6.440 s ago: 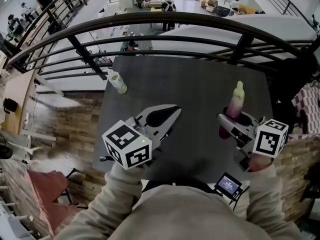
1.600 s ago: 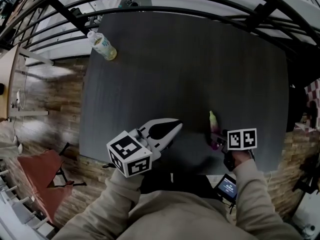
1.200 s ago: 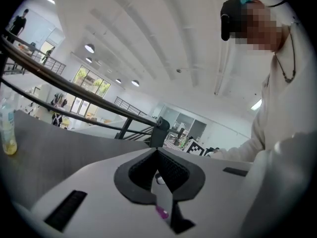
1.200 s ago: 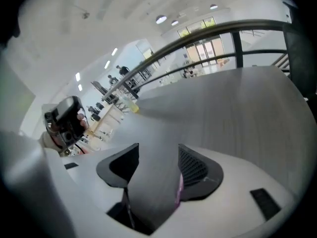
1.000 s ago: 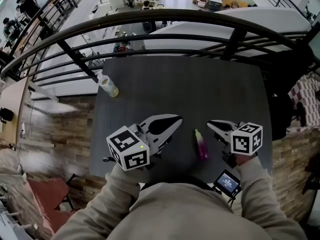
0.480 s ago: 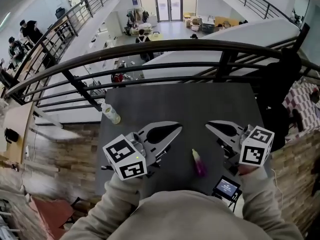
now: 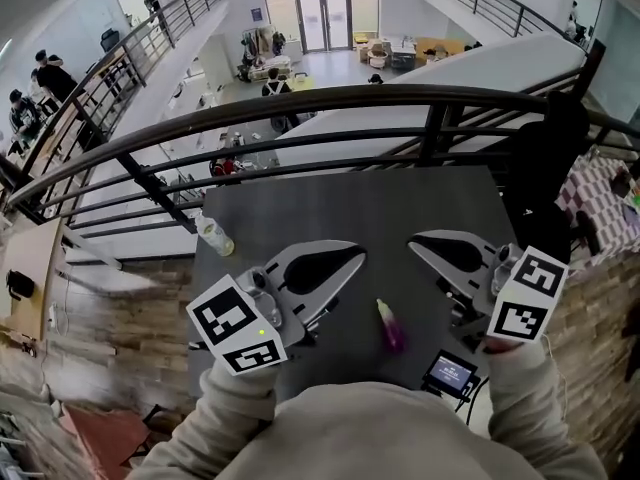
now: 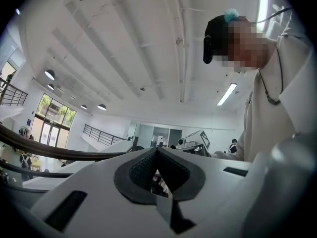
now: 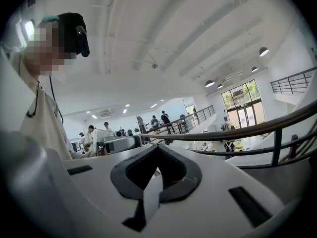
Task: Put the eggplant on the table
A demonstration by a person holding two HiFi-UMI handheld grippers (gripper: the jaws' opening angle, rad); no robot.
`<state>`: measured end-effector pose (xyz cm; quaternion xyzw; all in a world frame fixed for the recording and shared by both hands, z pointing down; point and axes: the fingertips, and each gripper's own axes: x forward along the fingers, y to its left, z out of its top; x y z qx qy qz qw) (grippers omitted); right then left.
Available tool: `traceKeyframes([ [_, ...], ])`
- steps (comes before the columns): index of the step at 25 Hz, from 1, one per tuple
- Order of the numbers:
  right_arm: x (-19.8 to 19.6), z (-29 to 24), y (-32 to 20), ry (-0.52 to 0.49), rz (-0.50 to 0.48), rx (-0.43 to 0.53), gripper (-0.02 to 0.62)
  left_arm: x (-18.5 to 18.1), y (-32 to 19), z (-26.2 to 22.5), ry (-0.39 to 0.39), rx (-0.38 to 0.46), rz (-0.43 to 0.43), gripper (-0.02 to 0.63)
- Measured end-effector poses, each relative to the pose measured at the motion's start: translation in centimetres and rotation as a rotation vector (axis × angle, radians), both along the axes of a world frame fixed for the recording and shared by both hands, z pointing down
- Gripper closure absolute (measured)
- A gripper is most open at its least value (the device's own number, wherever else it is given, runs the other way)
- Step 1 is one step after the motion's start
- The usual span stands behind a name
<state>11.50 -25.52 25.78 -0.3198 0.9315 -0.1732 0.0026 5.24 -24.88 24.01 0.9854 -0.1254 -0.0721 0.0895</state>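
The eggplant (image 7: pixel 389 328), purple with a pale green stem end, lies on the dark table (image 7: pixel 380 203) near its front edge, free of both grippers. My left gripper (image 7: pixel 355 256) hangs above the table to the eggplant's left, shut with nothing in it. My right gripper (image 7: pixel 414 240) hangs to the eggplant's right, also shut and empty. In the left gripper view the left gripper (image 8: pixel 157 149) has its tips together and looks out over the hall. The right gripper view shows the right gripper (image 9: pixel 157 147) the same way, with its pads closed on nothing.
A plastic bottle (image 7: pixel 212 235) stands at the table's far left corner. A black curved railing (image 7: pixel 330 98) runs just behind the table, with a lower floor beyond it. A small screen device (image 7: pixel 452 372) sits below the table's front right edge.
The right gripper let go of the eggplant, which now lies on the table. Both grippers have since risen away from the tabletop, and the head view has tilted up toward the hall.
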Motion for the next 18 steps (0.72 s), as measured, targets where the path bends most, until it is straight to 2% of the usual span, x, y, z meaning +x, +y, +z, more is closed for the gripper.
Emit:
traceKeyframes([
  [7, -0.7, 1.2, 0.7, 0.018, 0.005, -0.025, 0.583, -0.2, 0.7, 1.4, 0.004, -0.033, 0.001, 0.6],
  [18, -1.3, 1.6, 1.1, 0.043, -0.011, -0.033, 0.583, -0.7, 0.8, 1.8, 0.003, -0.039, -0.013, 0.6],
])
